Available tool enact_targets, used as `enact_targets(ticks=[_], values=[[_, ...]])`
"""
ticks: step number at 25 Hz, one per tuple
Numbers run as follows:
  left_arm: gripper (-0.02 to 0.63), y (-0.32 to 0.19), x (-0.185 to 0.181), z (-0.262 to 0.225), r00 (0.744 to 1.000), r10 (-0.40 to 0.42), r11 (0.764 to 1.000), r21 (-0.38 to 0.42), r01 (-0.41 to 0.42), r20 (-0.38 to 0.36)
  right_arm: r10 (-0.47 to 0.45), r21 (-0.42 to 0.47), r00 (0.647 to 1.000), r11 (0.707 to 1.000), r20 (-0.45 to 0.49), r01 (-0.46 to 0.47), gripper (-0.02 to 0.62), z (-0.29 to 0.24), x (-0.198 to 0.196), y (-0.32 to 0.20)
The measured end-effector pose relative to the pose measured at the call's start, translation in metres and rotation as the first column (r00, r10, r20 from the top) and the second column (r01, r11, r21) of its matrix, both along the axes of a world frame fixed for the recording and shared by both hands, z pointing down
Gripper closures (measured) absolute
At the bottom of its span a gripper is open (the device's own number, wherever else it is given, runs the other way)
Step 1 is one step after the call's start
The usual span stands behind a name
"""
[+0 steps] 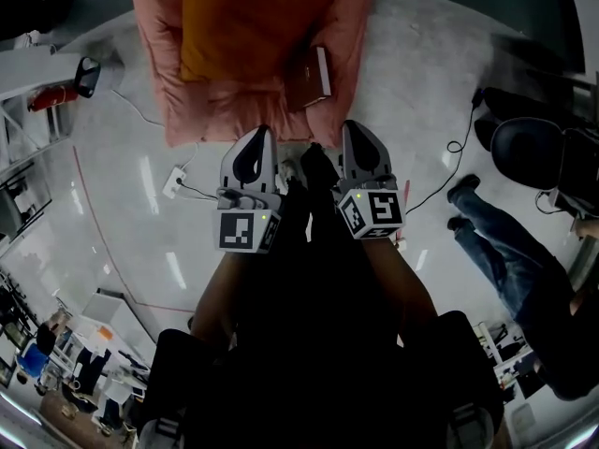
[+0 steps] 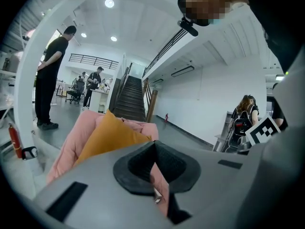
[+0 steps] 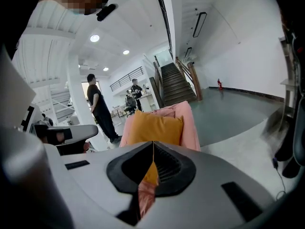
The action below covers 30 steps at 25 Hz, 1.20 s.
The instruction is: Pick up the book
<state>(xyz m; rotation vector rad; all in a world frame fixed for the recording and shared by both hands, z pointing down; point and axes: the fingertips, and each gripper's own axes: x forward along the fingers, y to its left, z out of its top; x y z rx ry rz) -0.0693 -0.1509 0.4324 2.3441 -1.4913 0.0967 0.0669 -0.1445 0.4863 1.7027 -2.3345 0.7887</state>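
A brown book [image 1: 312, 75] with white page edges lies on the right side of a pink padded chair [image 1: 159, 54], beside an orange cushion [image 1: 239, 21]. My left gripper [image 1: 263, 131] and right gripper [image 1: 354, 125] are side by side just short of the chair's front edge, with the book beyond and between them. Both are shut with nothing in them. In the left gripper view the left gripper [image 2: 155, 142] points at the cushion [image 2: 107, 135]. In the right gripper view the right gripper [image 3: 153, 143] points at the cushion [image 3: 155, 128] too.
A white power strip [image 1: 174, 181] with its cable lies on the floor left of the grippers. A red fire extinguisher [image 1: 51, 96] lies at far left. A seated person [image 1: 524, 279] and a black office chair [image 1: 529, 152] are on the right. A staircase [image 2: 131, 97] rises behind the chair.
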Motion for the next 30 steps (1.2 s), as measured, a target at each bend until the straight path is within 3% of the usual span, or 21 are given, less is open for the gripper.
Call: enact_targets(ticks=[11, 30], values=[[0.598, -0.019, 0.01, 0.078, 1.0, 0.002, 0.993, -0.119, 0.0, 0.016, 0.0, -0.113, 0.999, 0.994, 0.034, 0.003, 0.589, 0.076, 0.0, -0.017], [0.598, -0.044, 0.01, 0.163, 1.0, -0.028, 0.988, -0.155, 0.028, -0.001, 0.035, -0.312, 0.999, 0.95, 0.022, -0.027, 0.44, 0.203, 0.006, -0.027]])
